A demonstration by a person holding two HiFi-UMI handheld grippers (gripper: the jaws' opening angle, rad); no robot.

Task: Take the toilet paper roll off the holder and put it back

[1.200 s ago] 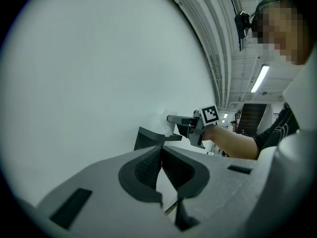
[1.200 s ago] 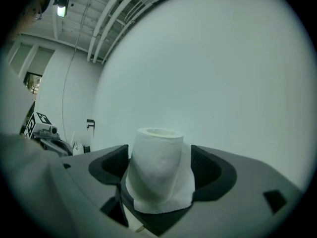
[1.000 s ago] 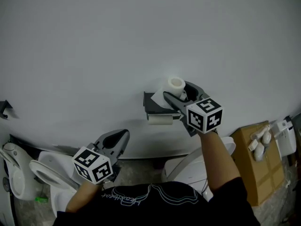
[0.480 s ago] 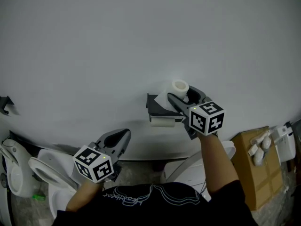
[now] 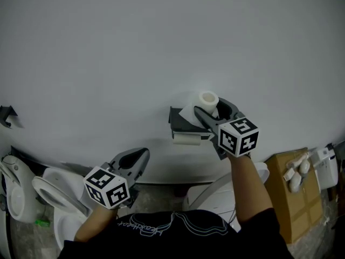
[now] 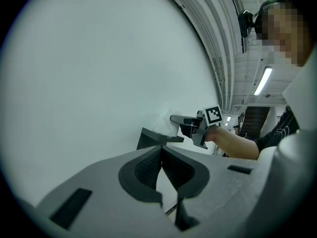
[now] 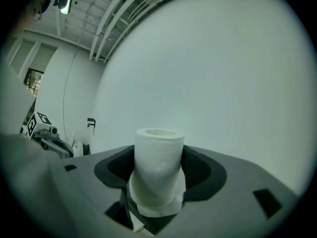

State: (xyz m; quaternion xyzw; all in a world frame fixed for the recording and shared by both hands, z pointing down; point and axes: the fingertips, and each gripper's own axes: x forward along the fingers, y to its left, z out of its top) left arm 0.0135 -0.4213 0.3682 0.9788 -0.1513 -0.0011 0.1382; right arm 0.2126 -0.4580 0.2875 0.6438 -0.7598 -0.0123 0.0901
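Note:
The white toilet paper roll [image 5: 208,98] stands upright between the jaws of my right gripper [image 5: 209,106], just above the right end of the dark wall holder [image 5: 180,123]. In the right gripper view the pads press on the roll [image 7: 159,150] from both sides, and a loose sheet hangs at its base. My right gripper [image 7: 158,178] is shut on it. My left gripper [image 5: 138,158] hangs low at the left, away from the holder. Its jaws [image 6: 161,166] are shut on nothing. From there the holder [image 6: 154,139] and the right gripper [image 6: 187,121] show ahead.
A white strip of paper [image 5: 186,138] shows under the holder. Toilets [image 5: 49,190] stand at the lower left, and another toilet [image 5: 214,192] sits below my right arm. A cardboard box [image 5: 294,196] is at the right. A small dark bracket [image 5: 6,115] sticks out of the wall at the far left.
The picture has shifted a little to the right. The right gripper keeps the roll at the same spot by the holder. The left gripper has not moved.

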